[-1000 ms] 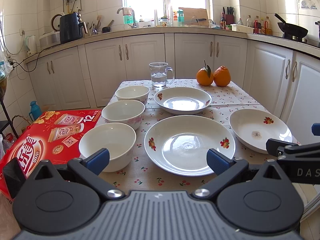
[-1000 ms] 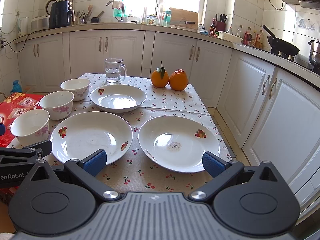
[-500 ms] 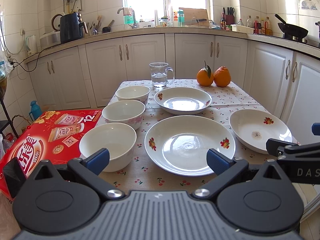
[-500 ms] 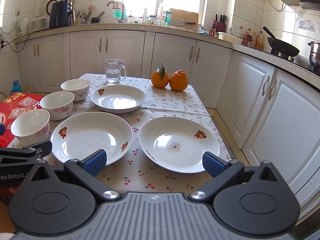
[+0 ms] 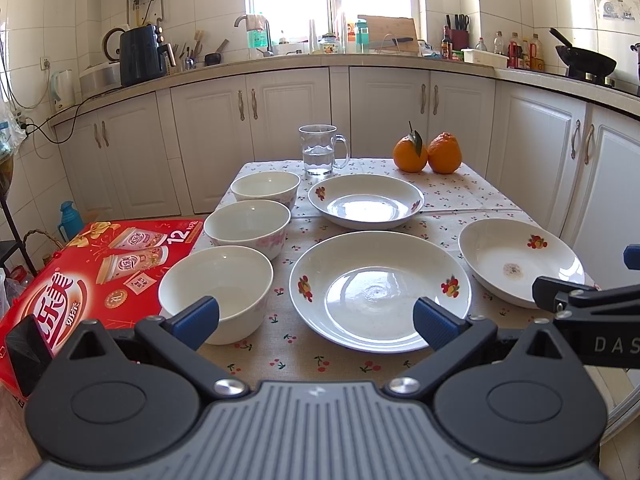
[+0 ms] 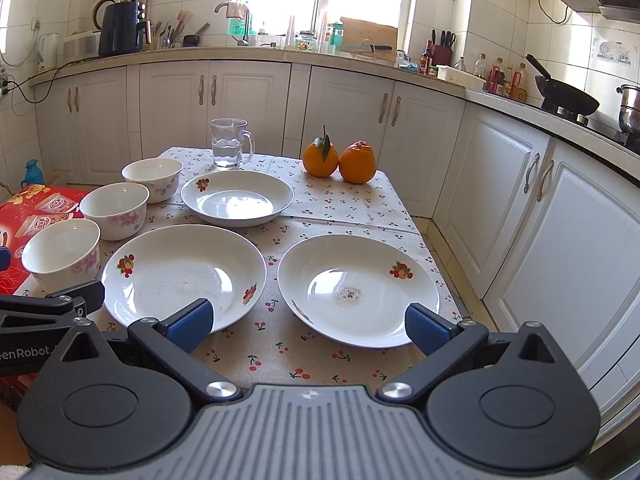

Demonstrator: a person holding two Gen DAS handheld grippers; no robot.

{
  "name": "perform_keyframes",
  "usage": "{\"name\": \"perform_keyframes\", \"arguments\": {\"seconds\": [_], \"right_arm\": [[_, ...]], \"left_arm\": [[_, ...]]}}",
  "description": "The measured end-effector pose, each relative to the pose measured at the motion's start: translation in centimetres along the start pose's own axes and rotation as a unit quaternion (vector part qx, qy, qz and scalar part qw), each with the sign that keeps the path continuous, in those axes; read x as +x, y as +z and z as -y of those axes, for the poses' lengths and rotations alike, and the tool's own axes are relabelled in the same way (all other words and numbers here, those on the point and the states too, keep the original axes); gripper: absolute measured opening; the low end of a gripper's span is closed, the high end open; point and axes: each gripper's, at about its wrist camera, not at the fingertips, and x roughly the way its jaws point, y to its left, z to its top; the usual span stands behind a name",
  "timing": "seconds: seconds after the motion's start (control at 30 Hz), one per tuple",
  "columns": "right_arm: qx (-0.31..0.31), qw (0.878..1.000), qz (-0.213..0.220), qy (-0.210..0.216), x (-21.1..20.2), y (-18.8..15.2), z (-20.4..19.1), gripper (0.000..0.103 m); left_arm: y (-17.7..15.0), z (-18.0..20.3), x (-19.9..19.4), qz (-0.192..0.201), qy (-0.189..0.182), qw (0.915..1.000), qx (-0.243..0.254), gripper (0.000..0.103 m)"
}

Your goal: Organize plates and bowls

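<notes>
- Hovering spread and empty, the left claw [image 5: 316, 316] and right claw [image 6: 308, 322] risk clipping each other.
- Glazed plates [image 6: 358, 290] — slippery rims could slide off the surface [image 6: 280, 344].

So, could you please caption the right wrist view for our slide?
Open right tool hovering before three plates and three bowls on a cherry-print table.

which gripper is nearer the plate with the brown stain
Right. The right hand-held gripper sits directly before the stained plate; the left hand-held gripper faces the middle plate.
</notes>
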Motion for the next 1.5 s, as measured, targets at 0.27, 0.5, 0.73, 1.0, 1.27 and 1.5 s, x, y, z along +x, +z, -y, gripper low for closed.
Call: {"name": "perform_keyframes", "arguments": {"seconds": [0.27,0.5,0.73,1.0,1.27,1.5], "right_arm": [[-0.001,1.000,0.000,0.000,-0.1,0.0,0.0,0.103],[-0.002,1.000,0.000,0.000,-0.1,0.1,0.0,0.103],[-0.004,1.000,0.001,-0.001,0.0,0.0,-0.1,0.103],[-0.005,1.000,0.002,0.000,0.0,0.0,-0.1,0.103],[-0.012,1.000,-0.002,0.015,0.6,0.0,0.5,0.103],[-0.010,0.999,-0.002,0.032,2.0,0.0,2.2,0.103]], "left_arm": [[0.0,0.0,0.0,0.000,0.000,1.0000,-0.001,0.102],[0.0,0.0,0.1,0.000,0.001,1.0000,-0.001,0.102],[0.0,0.0,0.1,0.000,0.001,1.0000,-0.001,0.102],[0.0,-0.1,0.1,0.000,0.000,1.0000,0.001,0.102],[0.3,-0.1,0.7,0.005,-0.011,0.9999,0.002,0.102],[0.9,-0.6,2.3,0.003,-0.014,0.9997,0.019,0.102]]}}
